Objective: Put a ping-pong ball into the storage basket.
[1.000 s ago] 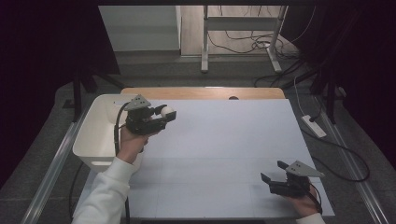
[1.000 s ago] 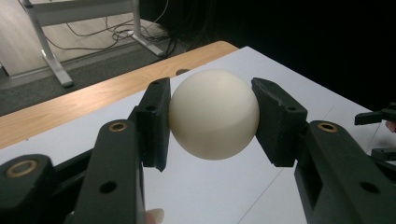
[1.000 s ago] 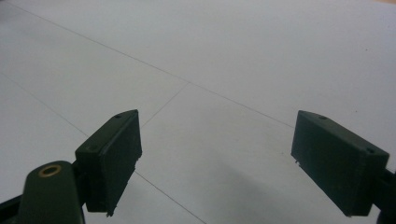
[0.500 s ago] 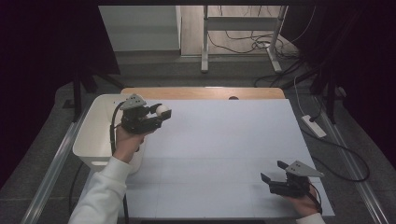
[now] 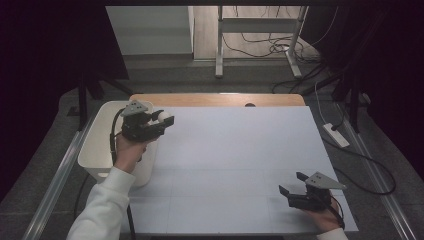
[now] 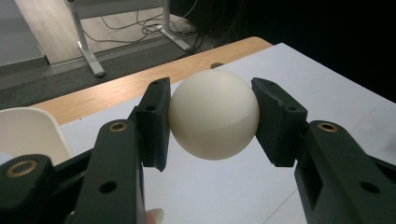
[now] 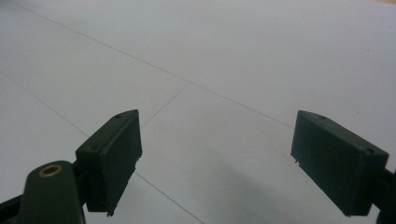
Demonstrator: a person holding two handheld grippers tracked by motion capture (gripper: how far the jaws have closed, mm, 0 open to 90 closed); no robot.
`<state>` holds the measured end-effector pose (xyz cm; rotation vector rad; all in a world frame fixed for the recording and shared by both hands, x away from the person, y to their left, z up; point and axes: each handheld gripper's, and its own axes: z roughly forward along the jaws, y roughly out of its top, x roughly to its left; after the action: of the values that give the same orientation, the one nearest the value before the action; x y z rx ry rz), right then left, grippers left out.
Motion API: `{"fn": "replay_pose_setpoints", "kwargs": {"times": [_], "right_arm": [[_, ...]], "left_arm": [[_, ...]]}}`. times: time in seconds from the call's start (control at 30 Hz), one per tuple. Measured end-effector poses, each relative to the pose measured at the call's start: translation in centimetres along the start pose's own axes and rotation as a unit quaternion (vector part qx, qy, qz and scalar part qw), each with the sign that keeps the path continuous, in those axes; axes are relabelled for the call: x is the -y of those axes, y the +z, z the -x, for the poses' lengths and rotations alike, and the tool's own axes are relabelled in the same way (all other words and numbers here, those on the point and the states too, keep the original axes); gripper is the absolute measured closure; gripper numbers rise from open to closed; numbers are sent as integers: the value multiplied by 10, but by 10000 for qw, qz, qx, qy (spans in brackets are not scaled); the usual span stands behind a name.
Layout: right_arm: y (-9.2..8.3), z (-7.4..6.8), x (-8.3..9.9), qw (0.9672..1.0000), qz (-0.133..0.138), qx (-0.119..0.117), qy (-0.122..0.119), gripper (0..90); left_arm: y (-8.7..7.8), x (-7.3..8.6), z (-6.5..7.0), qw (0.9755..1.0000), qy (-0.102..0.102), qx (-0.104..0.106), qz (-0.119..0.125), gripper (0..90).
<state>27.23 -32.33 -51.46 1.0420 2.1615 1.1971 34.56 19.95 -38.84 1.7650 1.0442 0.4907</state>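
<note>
Holding a cream-white ball (image 6: 214, 114) between its two black jaws, the left gripper (image 5: 161, 120) hangs above the far left corner of the tabletop (image 5: 240, 150), just past the rim of a white bin (image 5: 97, 145) that stands against the tabletop's left edge. In the left gripper view both pads press on the ball at about its widest line, one on each side, so the jaws are closed on it and nothing else supports it. The ball is well above the white surface, not resting on it.

The right gripper (image 5: 294, 184) sits low near the front right corner, well apart from the ball. Its jaws stand wide apart with nothing between them, and the right gripper view looks past them onto bare white sheet with faint seam lines.

The chief risk here is a slip. A smooth, round ball touches flat pads at two small spots only, so a quick swing, a tilt of the hand or a slight easing of the squeeze could let it roll out. If it falls from here it would likely bounce and run across the flat sheet towards an edge, since nothing on the tabletop would stop it. Whether it would land in the bin or on the tabletop is hard to judge, because the high view does not clearly settle how far the jaws reach beyond the bin's rim.
</note>
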Motion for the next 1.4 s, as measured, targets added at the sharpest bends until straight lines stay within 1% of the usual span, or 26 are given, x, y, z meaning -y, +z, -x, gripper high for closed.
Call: {"fn": "replay_pose_setpoints", "kwargs": {"times": [0.3, 0.5, 0.7, 1.03, 1.2, 1.23, 1.4], "right_arm": [[0, 0, 0, 10000, -10, 5, -2, 162], [1, 0, -1, 10000, -9, -5, -3, 162], [2, 0, -1, 10000, -8, -5, -16, 162], [3, 0, -1, 10000, -12, -30, -18, 162], [3, -1, -1, 10000, 6, -43, -10, 162], [3, -1, -1, 10000, 6, -43, -10, 162], [3, -1, -1, 10000, -11, -37, -20, 162]], "left_arm": [[-9, 1, -10, 9998, -86, -162, 40, 505], [-11, 2, -16, 9996, -134, -248, 27, 505], [-14, 5, -25, 9990, -235, -368, 9, 504], [-18, 8, -38, 9976, -367, -578, -43, 504], [-19, 11, -45, 9965, -424, -712, -138, 504], [-19, 11, -45, 9965, -424, -712, -138, 504], [-20, 14, -54, 9949, -505, -836, -241, 504]]}}
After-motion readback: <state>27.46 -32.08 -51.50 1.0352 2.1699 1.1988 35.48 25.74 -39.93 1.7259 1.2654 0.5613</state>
